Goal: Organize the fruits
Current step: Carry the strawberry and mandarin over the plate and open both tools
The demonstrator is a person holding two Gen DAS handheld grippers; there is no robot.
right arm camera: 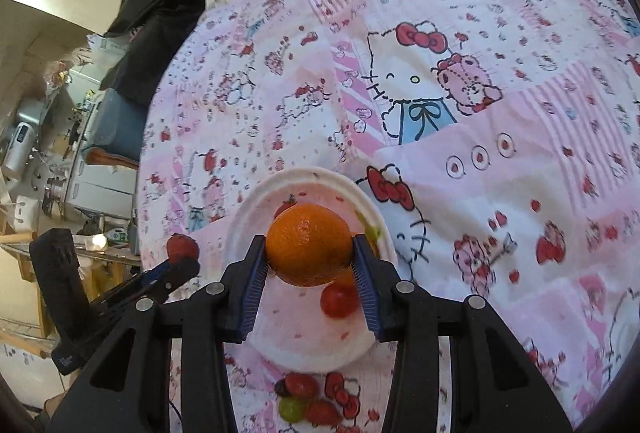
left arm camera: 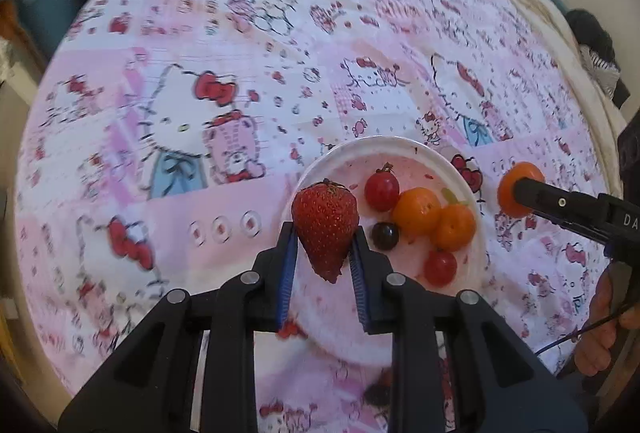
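The left gripper (left arm camera: pixel 325 245) has its jaws pinching a strawberry (left arm camera: pixel 325 229), point down, held above the near rim of a white plate (left arm camera: pixel 460 169). The plate sits on a pink cartoon-cat bedsheet (left arm camera: pixel 160 53) spread over a bed. On the plate lie two small oranges (left arm camera: pixel 417 211) touching each other, a red cherry tomato (left arm camera: pixel 382 185) just behind them, a dark grape (left arm camera: pixel 385 236) beside the strawberry's right side, and another red tomato (left arm camera: pixel 440 267) nearer the gripper.

The right gripper (right arm camera: pixel 310 259) pinches a larger orange (right arm camera: pixel 309 243) between its blue pads (right arm camera: pixel 366 285), holding it over the same plate (right arm camera: pixel 256 201). Below that orange a red tomato (right arm camera: pixel 340 300) shows on the plate, and a bit of green peeks past the right pad; what it is I cannot tell. From this side the left gripper appears at the left of the plate with the strawberry (right arm camera: pixel 183 247) at its tip.

On the sheet just before the plate, close to the person, lies a small cluster of loose fruit (right arm camera: pixel 302 399): a green grape, a dark grape, and red pieces. A hand (left arm camera: pixel 604 329) grips the right tool's handle.
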